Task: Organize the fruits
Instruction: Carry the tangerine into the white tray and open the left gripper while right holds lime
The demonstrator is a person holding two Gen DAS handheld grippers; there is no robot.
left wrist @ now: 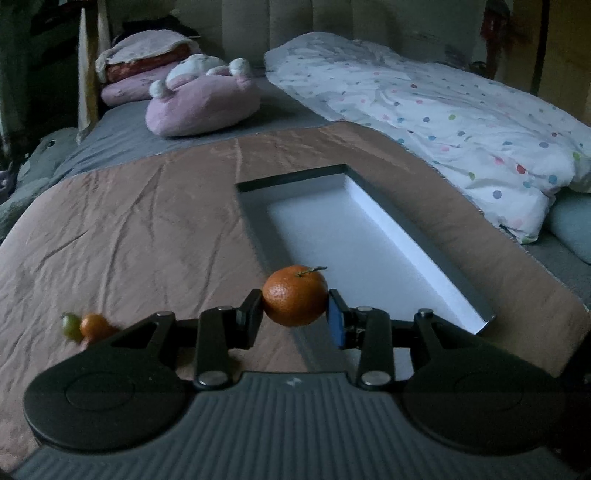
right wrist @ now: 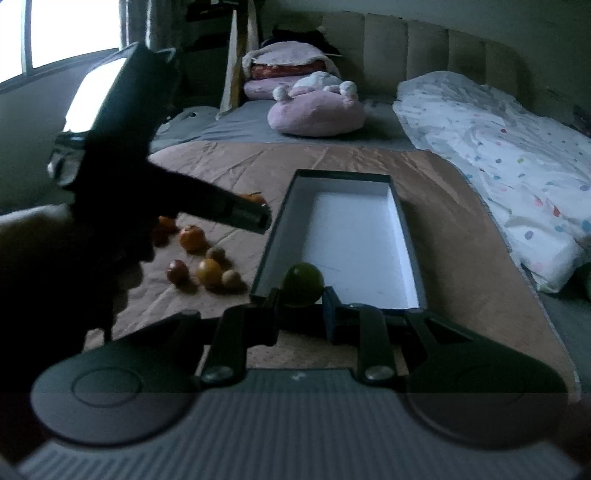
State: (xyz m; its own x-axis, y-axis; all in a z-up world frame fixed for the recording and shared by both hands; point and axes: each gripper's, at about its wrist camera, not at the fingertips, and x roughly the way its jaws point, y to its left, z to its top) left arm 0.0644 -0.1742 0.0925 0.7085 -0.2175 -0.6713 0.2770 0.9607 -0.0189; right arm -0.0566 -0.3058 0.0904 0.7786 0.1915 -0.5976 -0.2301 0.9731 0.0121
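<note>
nearest the left wrist lens, the left gripper has its fingers clamped on an orange mandarin, stem up, raised above the near left wall of the tray. nearest the right wrist lens, the right gripper has its fingers closed on a green lime, at the near end of that tray.

tray: shallow, dark-walled, white inside, lying on a brown blanket spread over the bed; nothing rests on its floor.

loose fruit: on the blanket left of the tray, the right wrist view shows a cluster of orange, reddish and pale brown pieces. the left wrist view catches a small green fruit and an orange one at its lower left, blurred.

obstructions: in the right wrist view the left gripper's dark body and the hand holding it cover part of the cluster.

surroundings: pink plush cushion, stacked pillows, dotted white duvet right of the tray, padded headboard.
</note>
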